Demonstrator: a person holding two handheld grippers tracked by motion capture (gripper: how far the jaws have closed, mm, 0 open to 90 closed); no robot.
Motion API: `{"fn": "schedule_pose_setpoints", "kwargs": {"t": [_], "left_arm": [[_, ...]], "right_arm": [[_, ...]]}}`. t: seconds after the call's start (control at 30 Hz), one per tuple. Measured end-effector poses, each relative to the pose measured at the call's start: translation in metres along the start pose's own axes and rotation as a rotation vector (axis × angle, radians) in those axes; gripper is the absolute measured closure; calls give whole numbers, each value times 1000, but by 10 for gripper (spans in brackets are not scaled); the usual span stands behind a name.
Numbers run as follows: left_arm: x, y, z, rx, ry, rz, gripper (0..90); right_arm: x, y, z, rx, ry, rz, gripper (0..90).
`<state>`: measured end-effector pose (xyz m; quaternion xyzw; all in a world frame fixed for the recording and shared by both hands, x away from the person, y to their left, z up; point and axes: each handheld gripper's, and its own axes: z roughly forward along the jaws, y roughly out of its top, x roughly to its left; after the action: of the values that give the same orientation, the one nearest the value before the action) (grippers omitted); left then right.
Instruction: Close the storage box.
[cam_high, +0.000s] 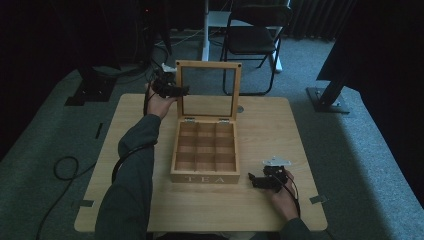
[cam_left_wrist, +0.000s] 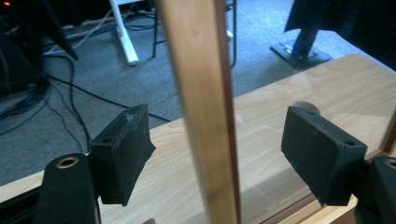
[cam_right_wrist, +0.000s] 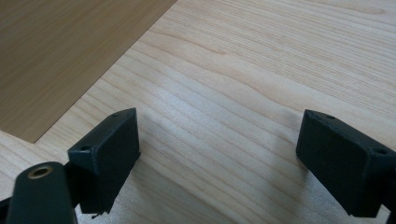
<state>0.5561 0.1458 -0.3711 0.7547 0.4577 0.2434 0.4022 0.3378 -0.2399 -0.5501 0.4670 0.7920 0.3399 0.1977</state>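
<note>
Nearest the high camera, a dark sleeve (cam_high: 127, 190) reached up the left side of the tabletop (cam_high: 280, 130), and the right hand (cam_high: 284, 199) rested near the front right corner. That hand carried the right hand-held gripper (cam_high: 251, 178), which lay low over the wood, pointing left toward the box (cam_high: 205, 172), just beside its front right corner but apart from it. In the right gripper view its jaws stood wide apart with only bare wood grain between them, and the box's plain side wall (cam_right_wrist: 60, 51) filled the upper left corner.

The box sat at the middle of the tabletop, marked TEA on its front, with nine empty-looking compartments in three rows. Its lid (cam_high: 208, 90), a wooden frame around a clear pane, stood upright on hinges at the back.

The left hand (cam_high: 159, 105) was at the far left of the box, holding the left hand-held gripper (cam_high: 186, 90) at the left edge of the lid. In the left gripper view, the lid's frame (cam_left_wrist: 201, 116) ran upright between the two pads (cam_left_wrist: 123, 149), with a clear gap on either side, so the jaws straddled the frame without pressing on it.

Beyond the tabletop, a folding chair (cam_high: 255, 37) stood on the grey carpet.
</note>
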Motion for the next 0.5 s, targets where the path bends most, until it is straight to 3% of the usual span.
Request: {"fn": "schedule_pose_setpoints", "kwargs": {"t": [0.1,0.3,0.5], "left_arm": [[0,3,6,-12,-13,-24,259],[-4,20,7,-28,-21,-16,282],[1,25,9,-49,-19,-40,296]], "right_arm": [[0,0,0,0,2,-2,130],[0,0,0,0,3,-3,130],[1,-1,-1,-2,4,-3,130]]}}
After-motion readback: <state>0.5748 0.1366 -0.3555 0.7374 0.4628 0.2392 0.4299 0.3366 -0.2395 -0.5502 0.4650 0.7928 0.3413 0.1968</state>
